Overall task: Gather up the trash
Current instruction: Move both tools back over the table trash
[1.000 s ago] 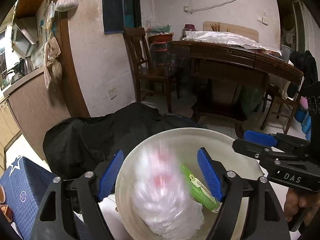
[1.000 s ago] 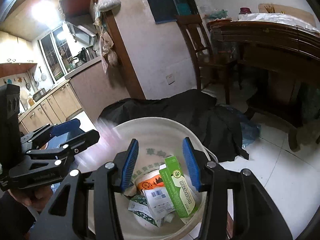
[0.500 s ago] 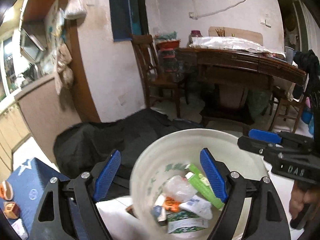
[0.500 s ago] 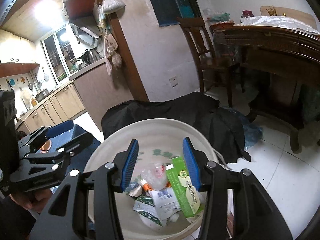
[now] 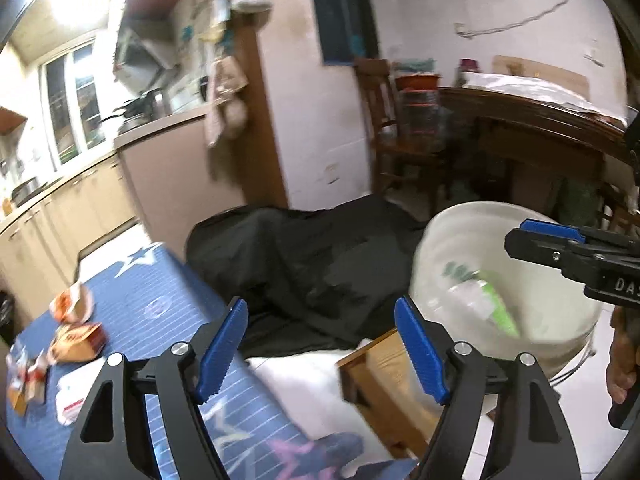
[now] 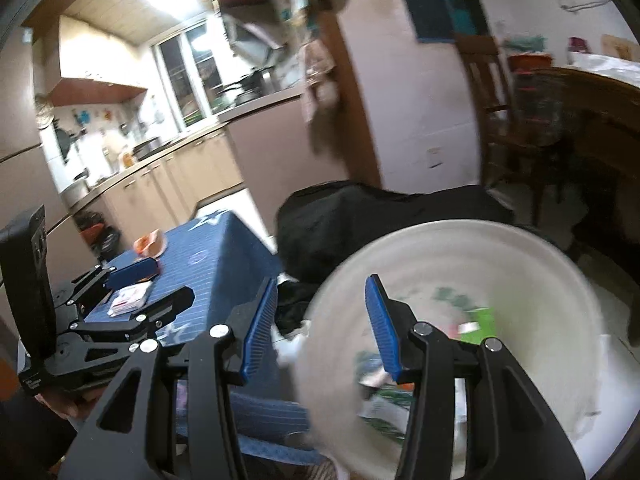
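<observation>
A white bucket [image 5: 576,344] [image 6: 560,264] holds trash: a green carton [image 5: 498,306] [image 6: 478,320], a clear plastic bag [image 5: 468,296] and wrappers. My left gripper [image 5: 322,346] is open and empty, left of the bucket, facing a table with a blue cloth [image 5: 160,312] [image 6: 216,256]. On the cloth lie orange snack wrappers [image 5: 76,338] [image 6: 150,244] and a white packet [image 5: 74,400] [image 6: 128,294]. My right gripper [image 6: 320,324] is open and empty at the bucket's left rim. It also shows in the left wrist view [image 5: 560,248].
A black bag or cloth [image 5: 312,264] [image 6: 360,220] lies heaped behind the table and bucket. A wooden stool edge [image 5: 384,384] stands under the bucket. Kitchen cabinets [image 5: 80,208] are at the left, a wooden chair [image 5: 392,132] and dark table [image 5: 540,136] at the back right.
Both grippers have swung left, away from over the bucket, toward the blue-clothed table. The plastic bag dropped from the left gripper earlier now lies in the bucket.
</observation>
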Available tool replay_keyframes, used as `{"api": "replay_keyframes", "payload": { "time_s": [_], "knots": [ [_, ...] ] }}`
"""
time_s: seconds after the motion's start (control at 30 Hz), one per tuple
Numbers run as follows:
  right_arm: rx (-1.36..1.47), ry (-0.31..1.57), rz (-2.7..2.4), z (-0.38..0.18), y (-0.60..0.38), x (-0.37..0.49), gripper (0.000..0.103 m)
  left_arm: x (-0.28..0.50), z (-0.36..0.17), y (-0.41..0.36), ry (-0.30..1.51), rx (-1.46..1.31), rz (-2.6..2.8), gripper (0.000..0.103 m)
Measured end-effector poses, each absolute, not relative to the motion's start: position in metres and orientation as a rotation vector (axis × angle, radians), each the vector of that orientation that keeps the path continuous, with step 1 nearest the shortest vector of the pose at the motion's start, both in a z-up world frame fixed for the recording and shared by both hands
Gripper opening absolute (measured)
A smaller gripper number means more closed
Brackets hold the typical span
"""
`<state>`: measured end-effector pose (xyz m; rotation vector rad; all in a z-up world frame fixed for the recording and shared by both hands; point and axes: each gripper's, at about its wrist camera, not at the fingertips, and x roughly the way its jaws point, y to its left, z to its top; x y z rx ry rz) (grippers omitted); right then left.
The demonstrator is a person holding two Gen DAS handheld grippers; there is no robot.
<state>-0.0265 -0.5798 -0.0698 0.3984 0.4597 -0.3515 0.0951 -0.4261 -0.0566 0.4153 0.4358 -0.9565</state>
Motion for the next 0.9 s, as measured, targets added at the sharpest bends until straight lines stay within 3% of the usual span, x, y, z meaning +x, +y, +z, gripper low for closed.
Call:
{"api": "replay_keyframes", "payload": {
  "time_s": [0.77,0.9],
  "knots": [
    [0.144,0.695,0.149,-0.108,-0.428,0.172,0.044,0.216,-0.111,-0.227,0.674,0.253,-0.497,0.075],
    [0.091,0.717,0.198,-0.112,-0.405,0.198,0.049,0.241,-0.118,-0.181,0.714,0.202,-0.391,0.075]
  ]
}}
